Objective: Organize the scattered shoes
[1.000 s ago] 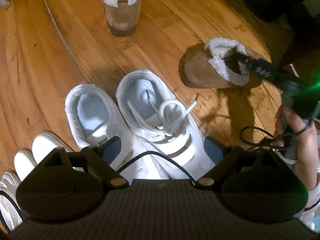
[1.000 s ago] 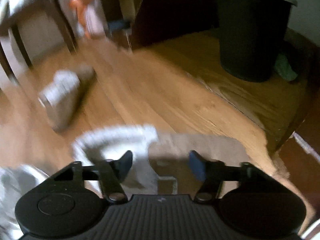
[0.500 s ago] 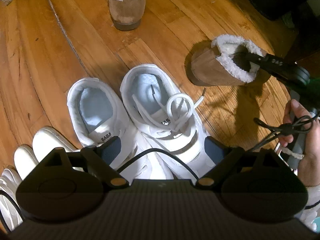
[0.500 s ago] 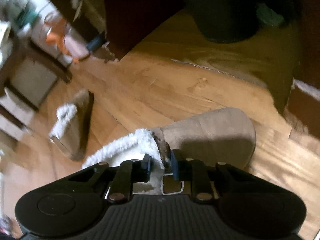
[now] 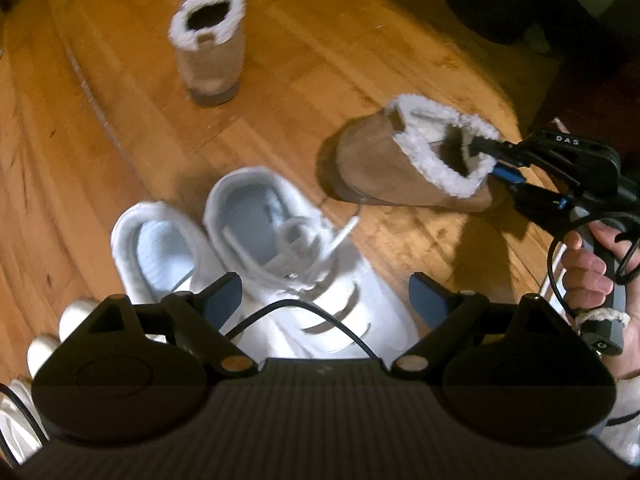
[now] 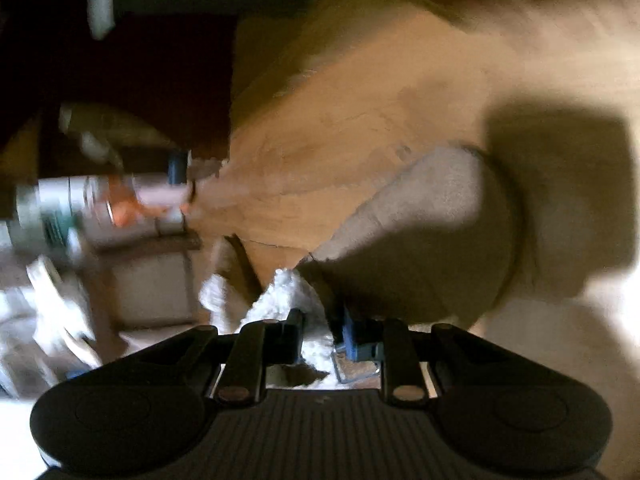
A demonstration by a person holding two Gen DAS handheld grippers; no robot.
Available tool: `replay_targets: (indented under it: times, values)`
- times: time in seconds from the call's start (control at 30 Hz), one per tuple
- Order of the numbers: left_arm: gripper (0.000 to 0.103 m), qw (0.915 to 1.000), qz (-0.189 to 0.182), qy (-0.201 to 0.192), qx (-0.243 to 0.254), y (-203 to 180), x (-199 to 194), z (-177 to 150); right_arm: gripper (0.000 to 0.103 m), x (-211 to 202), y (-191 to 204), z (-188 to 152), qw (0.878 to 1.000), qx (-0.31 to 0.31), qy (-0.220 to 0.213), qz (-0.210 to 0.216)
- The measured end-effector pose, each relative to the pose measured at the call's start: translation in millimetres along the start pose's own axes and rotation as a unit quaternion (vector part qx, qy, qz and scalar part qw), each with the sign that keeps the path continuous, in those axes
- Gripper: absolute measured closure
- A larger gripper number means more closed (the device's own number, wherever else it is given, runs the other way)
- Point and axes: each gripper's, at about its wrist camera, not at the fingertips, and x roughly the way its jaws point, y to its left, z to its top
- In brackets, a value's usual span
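Observation:
A brown boot (image 5: 384,168) with a white fleece collar hangs tilted just above the wooden floor, right of centre. My right gripper (image 5: 490,158) pinches its collar, one finger inside the opening and one outside. In the right wrist view the pads of that gripper (image 6: 322,322) squeeze the fleece, and the jaws are opening slightly with the collar still between them; the boot (image 6: 440,216) stretches away ahead. The matching boot (image 5: 210,52) stands upright farther back. My left gripper (image 5: 326,292) hovers open over two white sneakers (image 5: 288,240), empty.
More white shoes (image 5: 76,312) line the lower left edge. A person's hand (image 5: 588,264) holds the right gripper's handle at the right. A dark bin (image 5: 500,0) stands at the top right. Dark furniture (image 6: 120,80) and blurred clutter fill the right wrist view's left side.
The right gripper closed on the brown boot's fleece collar, then rolled strongly, tipping the boot and carrying it a little toward the sneakers. The left gripper stayed open above the sneakers.

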Motion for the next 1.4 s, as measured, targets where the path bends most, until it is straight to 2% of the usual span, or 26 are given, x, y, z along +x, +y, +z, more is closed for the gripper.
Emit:
replay_targets:
  times: [0.07, 0.1, 0.13, 0.17, 0.23, 0.27, 0.3, 0.33, 0.4, 0.5, 0.6, 0.63, 0.73, 0.77, 0.83, 0.87, 0.9, 0.93, 1.0, 1.07, 1.1, 1.2, 1.23, 1.27, 1.33, 1.4]
  values:
    - [0.012, 1.0000, -0.009, 0.000, 0.004, -1.0, 0.9, -0.5, 0.081, 10.4, -13.4, 0.6, 0.995, 0.053, 0.071, 0.051]
    - [0.012, 0.9999, -0.010, 0.001, 0.005, -0.8, 1.4, -0.7, 0.080, 15.1, -14.7, -2.6, 0.987, 0.073, 0.111, 0.089]
    - [0.012, 0.9999, -0.011, 0.001, 0.006, -0.2, 2.4, -0.7, 0.074, 16.0, -10.8, -4.8, 0.984, 0.070, 0.128, 0.105]
    - [0.012, 0.9999, -0.013, 0.002, 0.007, 0.4, 3.5, -0.7, 0.067, 12.9, 3.3, -6.9, 0.987, 0.021, 0.125, 0.100]
    - [0.012, 0.9999, -0.011, 0.003, 0.005, 2.8, 5.4, -0.4, 0.026, 3.3, 40.1, -12.4, 0.986, -0.119, 0.095, 0.067]
    - [0.012, 0.9999, -0.011, 0.003, 0.004, 4.1, 6.3, -0.3, 0.019, -0.7, 56.9, -19.4, 0.978, -0.201, 0.057, 0.025]
    - [0.012, 0.9999, -0.010, 0.003, 0.001, 6.0, 6.9, 0.6, 0.016, -4.5, 76.7, -29.5, 0.953, -0.301, 0.006, -0.031]
    - [0.012, 0.9999, -0.010, 0.003, -0.001, 8.0, 7.5, 1.6, 0.016, -5.3, 87.5, -35.8, 0.931, -0.357, -0.022, -0.066]
    - [0.012, 0.9999, -0.009, 0.002, -0.011, 12.9, 8.2, 4.4, 0.016, 6.4, 96.7, -42.3, 0.896, -0.426, -0.038, -0.119]
    - [0.012, 0.9996, -0.006, 0.006, -0.028, 18.0, 10.0, 5.6, 0.016, 30.9, 100.6, -43.8, 0.869, -0.465, -0.035, -0.163]
    - [0.012, 0.9991, -0.009, 0.010, -0.040, 22.4, 12.0, 5.5, 0.016, 49.5, 107.4, -45.7, 0.852, -0.491, -0.047, -0.174]
    - [0.012, 0.9990, -0.009, 0.010, -0.042, 23.3, 12.0, 5.1, 0.014, 52.2, 107.5, -45.9, 0.852, -0.493, -0.040, -0.171]
    - [0.012, 0.9988, -0.009, 0.011, -0.046, 25.6, 11.9, 3.8, 0.008, 75.4, 99.6, -46.1, 0.866, -0.470, 0.032, -0.170]
    - [0.012, 0.9988, -0.009, 0.010, -0.046, 25.8, 11.6, 3.2, 0.009, 79.0, 98.5, -51.1, 0.859, -0.476, 0.031, -0.188]
    - [0.012, 0.9988, -0.008, 0.008, -0.048, 27.7, 9.3, -0.1, 0.031, 83.7, 97.6, -65.2, 0.833, -0.505, 0.018, -0.227]
    - [0.012, 0.9988, -0.009, 0.009, -0.048, 28.3, 8.9, -1.0, 0.033, 83.4, 97.7, -69.9, 0.827, -0.515, 0.028, -0.226]
    - [0.012, 0.9986, -0.010, 0.010, -0.050, 30.8, 9.2, -2.6, 0.043, 82.3, 97.4, -75.2, 0.823, -0.522, 0.045, -0.220]
    - [0.012, 0.9985, -0.010, 0.012, -0.053, 33.5, 9.4, -4.3, 0.050, 81.2, 96.8, -77.8, 0.823, -0.523, 0.059, -0.214]
    - [0.012, 0.9980, -0.008, 0.012, -0.061, 38.6, 10.4, -5.6, 0.052, 76.2, 93.2, -78.0, 0.835, -0.505, 0.073, -0.206]
    - [0.012, 0.9974, -0.010, 0.008, -0.071, 44.8, 11.2, -2.3, 0.052, 67.8, 95.9, -78.3, 0.839, -0.503, 0.048, -0.201]
    - [0.012, 0.9968, -0.012, 0.003, -0.079, 48.9, 10.6, -0.3, 0.049, 61.4, 99.8, -78.7, 0.843, -0.502, 0.031, -0.193]
    - [0.012, 0.9932, -0.026, -0.020, -0.111, 64.5, 7.6, 7.9, 0.019, 41.5, 108.2, -72.2, 0.881, -0.465, 0.023, -0.086]
    - [0.012, 0.9918, -0.029, -0.027, -0.121, 69.4, 6.6, 10.6, 0.017, 38.5, 108.3, -67.7, 0.894, -0.444, 0.024, -0.049]
    - [0.012, 0.9903, -0.032, -0.034, -0.131, 74.2, 5.5, 13.3, 0.017, 38.3, 107.6, -65.4, 0.901, -0.433, 0.025, -0.031]
    - [0.012, 0.9832, -0.038, -0.065, -0.167, 95.5, 3.7, 30.0, 0.017, 39.1, 107.2, -63.7, 0.906, -0.422, 0.024, -0.017]
    - [0.012, 0.9749, -0.042, -0.087, -0.200, 113.2, 3.3, 45.2, 0.017, 46.7, 107.8, -66.3, 0.903, -0.429, 0.009, -0.033]
